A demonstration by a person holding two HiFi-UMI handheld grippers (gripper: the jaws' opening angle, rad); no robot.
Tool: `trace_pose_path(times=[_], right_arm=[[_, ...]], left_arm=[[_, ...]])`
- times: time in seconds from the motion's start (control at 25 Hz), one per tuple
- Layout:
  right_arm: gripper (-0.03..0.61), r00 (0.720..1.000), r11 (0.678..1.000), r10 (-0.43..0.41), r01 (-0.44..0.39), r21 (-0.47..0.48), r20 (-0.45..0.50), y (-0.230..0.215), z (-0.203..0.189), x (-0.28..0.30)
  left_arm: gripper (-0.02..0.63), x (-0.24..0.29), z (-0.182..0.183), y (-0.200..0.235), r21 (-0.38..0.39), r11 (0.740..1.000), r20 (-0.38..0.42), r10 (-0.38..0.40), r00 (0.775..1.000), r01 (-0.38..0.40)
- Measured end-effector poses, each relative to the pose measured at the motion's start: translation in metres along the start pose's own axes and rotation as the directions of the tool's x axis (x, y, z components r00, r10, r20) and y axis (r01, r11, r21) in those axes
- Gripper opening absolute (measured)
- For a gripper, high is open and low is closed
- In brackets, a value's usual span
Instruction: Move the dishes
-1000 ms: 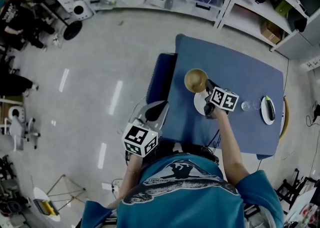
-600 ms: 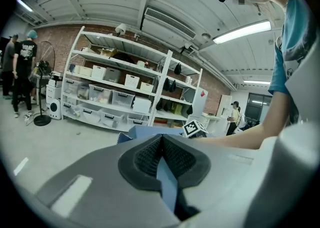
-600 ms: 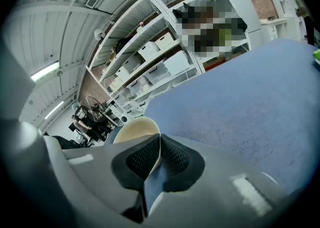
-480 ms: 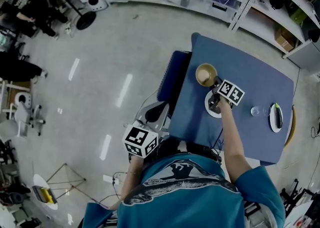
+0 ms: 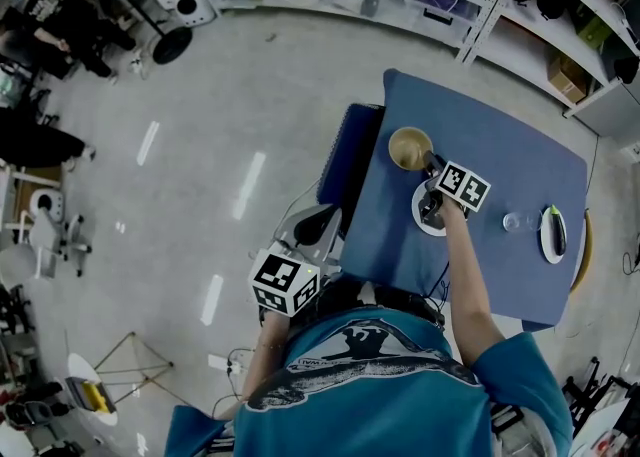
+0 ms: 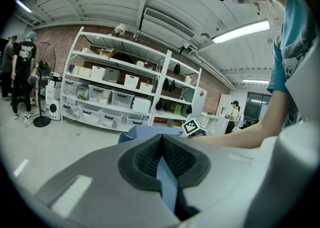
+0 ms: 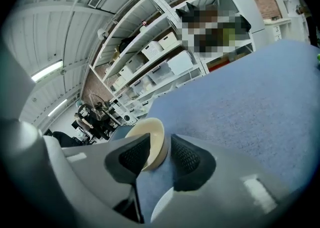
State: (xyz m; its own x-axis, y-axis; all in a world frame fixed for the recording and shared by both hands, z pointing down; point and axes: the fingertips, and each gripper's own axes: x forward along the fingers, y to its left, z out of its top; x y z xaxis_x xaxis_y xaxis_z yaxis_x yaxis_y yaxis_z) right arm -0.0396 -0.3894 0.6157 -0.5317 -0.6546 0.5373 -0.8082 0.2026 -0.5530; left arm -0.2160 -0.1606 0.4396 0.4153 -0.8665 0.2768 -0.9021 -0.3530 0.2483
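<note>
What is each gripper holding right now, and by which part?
The right gripper pinches the tan round bowl by its near rim, one pad inside the wall, one outside. The left gripper is shut on nothing.

Jaws of right gripper (image 7: 161,153) hide near rim of bowl (image 7: 151,137), its body covers most of white plate (image 5: 420,218), dark item (image 5: 557,230) on far plate (image 5: 543,241) too small to identify.

Lies bare across the far and middle worktop (image 5: 500,135), free right out to the far edge. Crowds up toward the near side: bowl (image 5: 410,148), white plate (image 5: 422,224) just beside it, right hand-held gripper (image 7: 161,152) over both, jaws pinching the bowl rim. Tightens further along with glass (image 5: 513,222) and loaded plate (image 5: 548,250). Hems the bowl's end with a chair (image 5: 345,160).
</note>
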Motion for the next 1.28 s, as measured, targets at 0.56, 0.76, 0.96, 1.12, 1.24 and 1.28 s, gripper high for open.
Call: trace_pose_path(times=[0.56,0.76,0.96,1.12,1.24,1.28], right_arm=[[0.126,0.996,0.98,0.069,-0.058,-0.19,0.051,0.049,-0.021,-0.087],[0.126,0.993,0.983,0.093,-0.079,-0.166,0.077,0.069,-0.05,-0.128],[0.126,0.992,0.982,0.087,-0.07,-0.174,0.091,0.08,-0.074,-0.165],[0.126,0.993,0.976,0.088,-0.07,-0.207,0.079,0.082,-0.089,-0.183],[0.126,0.993,0.964,0.097,-0.077,-0.254,0.068,0.088,-0.095,-0.196],[0.126,0.993,0.961,0.102,-0.081,-0.266,0.067,0.09,-0.096,-0.201]], left_arm=[[0.018,0.002,-0.004,-0.016,0.032,0.987,-0.029,-0.154,0.988,0.154],[0.018,0.004,-0.014,-0.029,0.043,0.971,-0.064,-0.231,0.971,0.234],[0.018,0.007,-0.027,-0.045,0.034,0.954,-0.093,-0.295,0.951,0.299],[0.018,0.013,-0.038,-0.055,0.028,0.947,-0.111,-0.315,0.942,0.32],[0.018,0.016,-0.041,-0.061,0.034,0.943,-0.118,-0.324,0.939,0.33],[0.018,0.016,-0.04,-0.064,0.035,0.943,-0.117,-0.326,0.938,0.332]])
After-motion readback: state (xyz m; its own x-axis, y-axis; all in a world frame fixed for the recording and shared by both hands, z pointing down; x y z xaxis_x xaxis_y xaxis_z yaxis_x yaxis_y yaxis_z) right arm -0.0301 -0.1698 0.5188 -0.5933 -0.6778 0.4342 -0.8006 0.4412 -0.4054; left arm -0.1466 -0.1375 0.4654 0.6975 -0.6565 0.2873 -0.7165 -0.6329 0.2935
